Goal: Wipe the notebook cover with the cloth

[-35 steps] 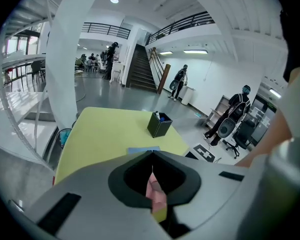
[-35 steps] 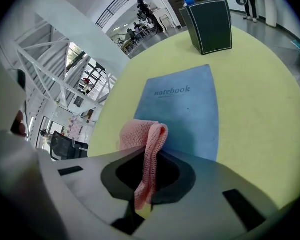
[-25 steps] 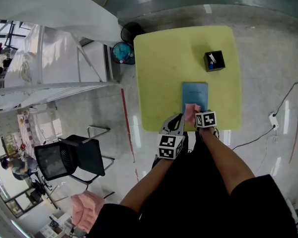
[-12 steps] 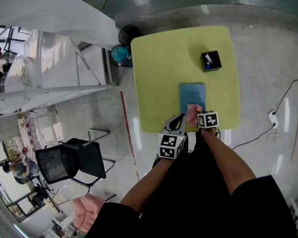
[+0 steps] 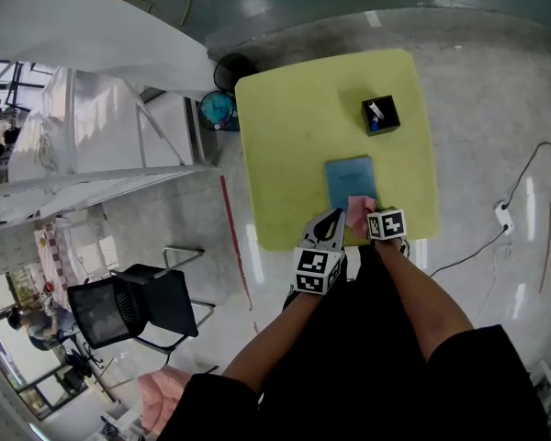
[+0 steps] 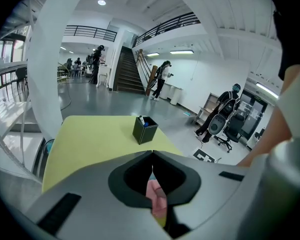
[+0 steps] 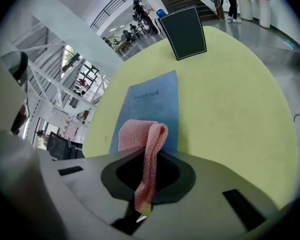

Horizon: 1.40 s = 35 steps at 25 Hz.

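Head view: forearms forward, side by side at table (image 5: 294, 136) near edge | right gripper (image 7: 155, 153) clamps cloth (image 7: 139, 134), draped on notebook (image 7: 152, 96) near end | left gripper (image 6: 152, 155) closed, empty | black holder (image 5: 381, 115): white, blue items inside

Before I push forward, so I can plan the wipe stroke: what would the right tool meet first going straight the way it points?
The notebook: the right tool, shut on the cloth, points along its cover. Beyond it stands the black box, probably next if the tool runs level. Depth is unclear.
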Each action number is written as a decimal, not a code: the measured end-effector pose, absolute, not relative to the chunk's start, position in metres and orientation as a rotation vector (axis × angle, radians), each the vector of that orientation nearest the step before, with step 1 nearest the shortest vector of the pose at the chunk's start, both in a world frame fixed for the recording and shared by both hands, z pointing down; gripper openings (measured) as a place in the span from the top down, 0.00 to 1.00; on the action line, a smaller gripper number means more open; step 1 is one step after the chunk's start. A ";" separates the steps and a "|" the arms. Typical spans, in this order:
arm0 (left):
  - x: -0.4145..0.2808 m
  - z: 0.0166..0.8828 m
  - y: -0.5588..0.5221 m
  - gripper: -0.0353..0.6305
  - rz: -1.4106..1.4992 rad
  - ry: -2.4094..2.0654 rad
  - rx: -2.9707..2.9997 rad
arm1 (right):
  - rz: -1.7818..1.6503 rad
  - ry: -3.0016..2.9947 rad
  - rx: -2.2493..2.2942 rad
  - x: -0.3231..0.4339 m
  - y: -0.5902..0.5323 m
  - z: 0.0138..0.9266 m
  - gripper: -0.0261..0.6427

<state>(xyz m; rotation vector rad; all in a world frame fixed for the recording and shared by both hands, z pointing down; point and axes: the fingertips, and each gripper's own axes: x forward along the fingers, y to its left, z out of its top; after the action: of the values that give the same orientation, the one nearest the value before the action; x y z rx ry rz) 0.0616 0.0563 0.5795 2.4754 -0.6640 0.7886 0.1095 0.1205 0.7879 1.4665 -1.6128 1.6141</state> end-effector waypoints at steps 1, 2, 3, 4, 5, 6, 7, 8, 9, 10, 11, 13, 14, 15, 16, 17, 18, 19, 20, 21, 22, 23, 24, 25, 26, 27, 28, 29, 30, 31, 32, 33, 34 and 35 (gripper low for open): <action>0.062 0.579 0.056 0.92 0.788 -0.667 2.473 | 1.605 -1.615 1.458 0.111 0.122 0.787 0.90; 0.062 0.578 0.056 0.92 0.786 -0.671 2.471 | 1.602 -1.615 1.452 0.113 0.123 0.786 0.90; 0.064 0.577 0.055 0.92 0.783 -0.676 2.470 | 1.602 -1.617 1.447 0.116 0.123 0.786 0.90; 0.065 0.577 0.054 0.92 0.780 -0.679 2.471 | 1.603 -1.624 1.443 0.119 0.123 0.786 0.90; 0.065 0.576 0.053 0.92 0.778 -0.681 2.473 | 1.604 -1.633 1.437 0.121 0.123 0.786 0.90; 0.065 0.576 0.052 0.92 0.777 -0.683 2.476 | 1.607 -1.642 1.430 0.121 0.124 0.787 0.90; 0.063 0.576 0.051 0.92 0.777 -0.684 2.479 | 1.608 -1.649 1.421 0.121 0.124 0.788 0.90; 0.060 0.575 0.050 0.92 0.776 -0.686 2.480 | 1.606 -1.654 1.410 0.120 0.124 0.788 0.90; 0.058 0.575 0.049 0.92 0.776 -0.689 2.479 | 1.601 -1.657 1.397 0.119 0.125 0.788 0.90; 0.055 0.574 0.048 0.92 0.775 -0.693 2.479 | 1.595 -1.658 1.386 0.118 0.125 0.788 0.90; 0.053 0.574 0.047 0.92 0.775 -0.697 2.478 | 1.590 -1.658 1.379 0.117 0.125 0.788 0.90; 0.051 0.573 0.045 0.92 0.773 -0.702 2.478 | 1.583 -1.654 1.375 0.118 0.124 0.788 0.90; 0.051 0.573 0.044 0.92 0.771 -0.703 2.479 | 1.580 -1.649 1.377 0.119 0.125 0.788 0.90; 0.050 0.572 0.044 0.92 0.768 -0.703 2.480 | 1.579 -1.642 1.381 0.121 0.126 0.788 0.90; 0.049 0.571 0.043 0.92 0.767 -0.702 2.483 | 1.580 -1.634 1.387 0.122 0.127 0.788 0.90; 0.048 0.570 0.043 0.92 0.766 -0.702 2.488 | 1.583 -1.628 1.393 0.123 0.129 0.788 0.90; 0.047 0.568 0.042 0.92 0.765 -0.702 2.491 | 1.585 -1.625 1.398 0.124 0.129 0.787 0.90; 0.047 0.567 0.041 0.92 0.764 -0.701 2.494 | 1.587 -1.624 1.401 0.125 0.130 0.786 0.90; 0.046 0.567 0.040 0.92 0.763 -0.699 2.497 | 1.587 -1.625 1.400 0.126 0.130 0.786 0.90; 0.046 0.566 0.040 0.92 0.761 -0.696 2.499 | 1.585 -1.627 1.395 0.127 0.130 0.786 0.90; 0.046 0.566 0.040 0.92 0.761 -0.690 2.502 | 1.580 -1.629 1.390 0.128 0.130 0.786 0.90; 0.046 0.566 0.040 0.92 0.761 -0.684 2.505 | 1.572 -1.632 1.384 0.129 0.131 0.786 0.90; 0.045 0.566 0.041 0.92 0.762 -0.681 2.507 | 1.565 -1.633 1.380 0.129 0.131 0.786 0.90; 0.043 0.566 0.041 0.92 0.763 -0.682 2.507 | 1.563 -1.630 1.379 0.129 0.132 0.787 0.90; 0.042 0.567 0.040 0.92 0.764 -0.688 2.504 | 1.569 -1.622 1.383 0.130 0.132 0.787 0.90; 0.040 0.567 0.039 0.92 0.766 -0.697 2.500 | 1.584 -1.609 1.393 0.131 0.133 0.787 0.90; 0.038 0.566 0.037 0.92 0.767 -0.707 2.492 | 1.603 -1.595 1.409 0.132 0.134 0.786 0.90; 0.036 0.565 0.035 0.92 0.766 -0.714 2.483 | 1.619 -1.580 1.426 0.133 0.135 0.785 0.90; 0.035 0.564 0.033 0.92 0.761 -0.717 2.476 | 1.628 -1.567 1.442 0.136 0.136 0.785 0.90; 0.034 0.562 0.032 0.92 0.754 -0.716 2.473 | 1.625 -1.552 1.456 0.139 0.138 0.784 0.90; 0.034 0.561 0.030 0.92 0.747 -0.713 2.474 | 1.614 -1.534 1.468 0.143 0.141 0.785 0.90; 0.033 0.560 0.029 0.92 0.740 -0.710 2.476 | 1.603 -1.510 1.476 0.149 0.144 0.785 0.90; 0.031 0.559 0.028 0.92 0.732 -0.707 2.477 | 1.596 -1.483 1.483 0.155 0.149 0.786 0.90; 0.030 0.559 0.027 0.92 0.726 -0.705 2.479 | 1.596 -1.459 1.492 0.161 0.154 0.787 0.90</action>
<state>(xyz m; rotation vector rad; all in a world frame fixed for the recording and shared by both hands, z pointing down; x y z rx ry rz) 0.0301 0.0269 0.5586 2.4787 -0.7049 0.7257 0.1614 0.1545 0.7866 1.4915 -1.4586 1.5959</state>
